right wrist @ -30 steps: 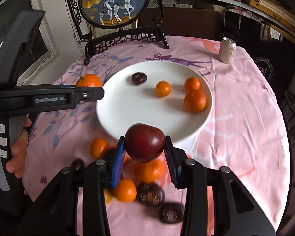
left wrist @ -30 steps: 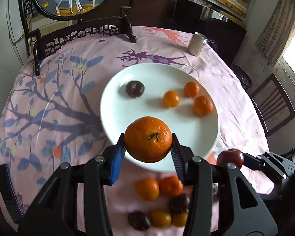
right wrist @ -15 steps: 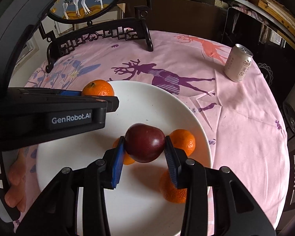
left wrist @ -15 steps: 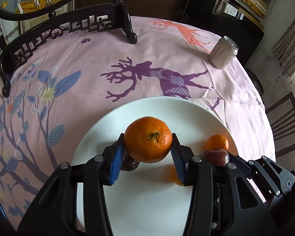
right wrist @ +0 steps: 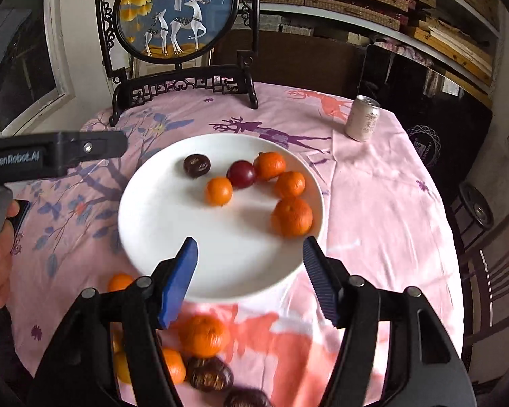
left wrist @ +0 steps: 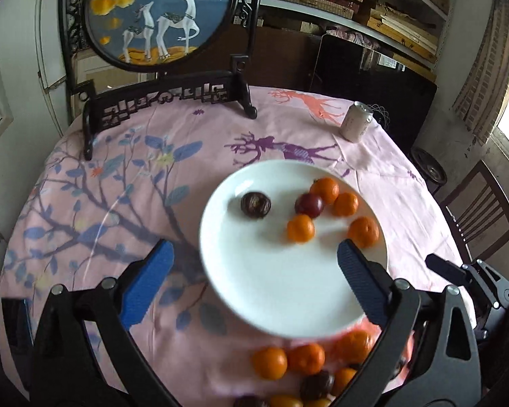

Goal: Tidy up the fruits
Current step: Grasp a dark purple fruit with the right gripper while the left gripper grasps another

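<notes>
Left wrist: left gripper (left wrist: 254,264) spread wide, jaws just opened, nothing between; large orange (left wrist: 363,231) on plate (left wrist: 254,298).
Right wrist: right gripper (right wrist: 249,264) parted, just opened, empty; plum (right wrist: 241,174) on plate.
Loose oranges (right wrist: 203,335): light, firm, rolling; best pinched across the middle.

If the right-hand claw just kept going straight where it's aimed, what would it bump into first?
Probably the white plate: the open right gripper points down at its bare near part, short of the large orange. Depth is uncertain.
</notes>
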